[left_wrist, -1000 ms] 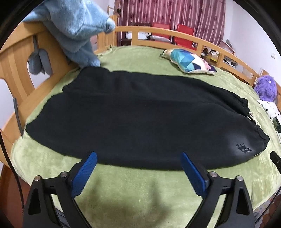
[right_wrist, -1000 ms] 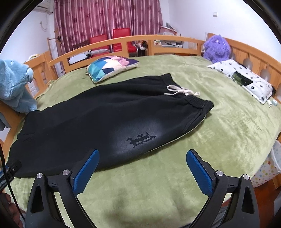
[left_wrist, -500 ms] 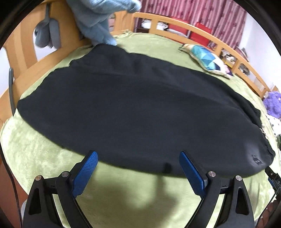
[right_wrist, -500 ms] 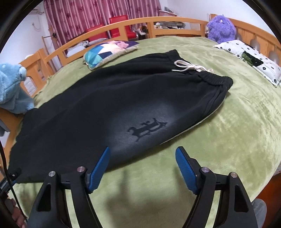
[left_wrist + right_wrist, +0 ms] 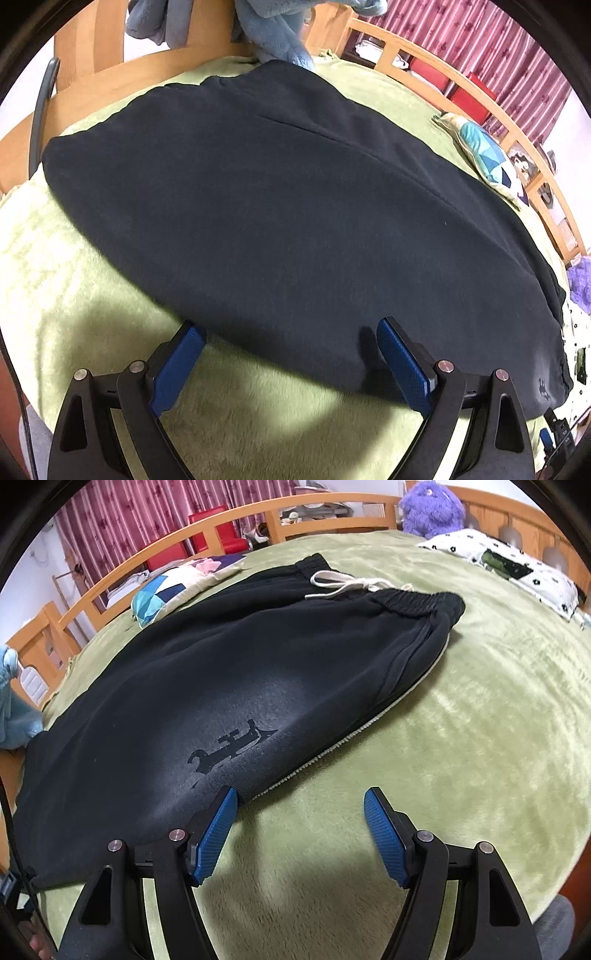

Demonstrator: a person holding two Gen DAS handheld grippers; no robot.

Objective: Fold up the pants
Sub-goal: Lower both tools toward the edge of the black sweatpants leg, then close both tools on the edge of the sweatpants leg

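Black pants [image 5: 280, 206] lie flat on a green blanket [image 5: 74, 302], folded lengthwise, leg ends at the left. In the right wrist view the pants [image 5: 221, 672] show an elastic waistband with a white drawstring [image 5: 343, 585] at the far right and a dark logo [image 5: 231, 751] near the front edge. My left gripper [image 5: 290, 334] is open, its blue pads straddling the pants' near edge low over the blanket. My right gripper [image 5: 301, 799] is open, its left pad at the hem near the logo, its right pad over bare blanket.
A wooden bed rail [image 5: 236, 518] runs around the bed. A patchwork pillow [image 5: 177, 587] lies behind the pants. A purple plush [image 5: 432, 506] and a white spotted pillow [image 5: 517, 566] sit at the far right. A blue plush [image 5: 273, 33] hangs at the head end.
Both grippers have moved forward and down to the pants' near edge. The right gripper's jaws have narrowed somewhat but remain open.
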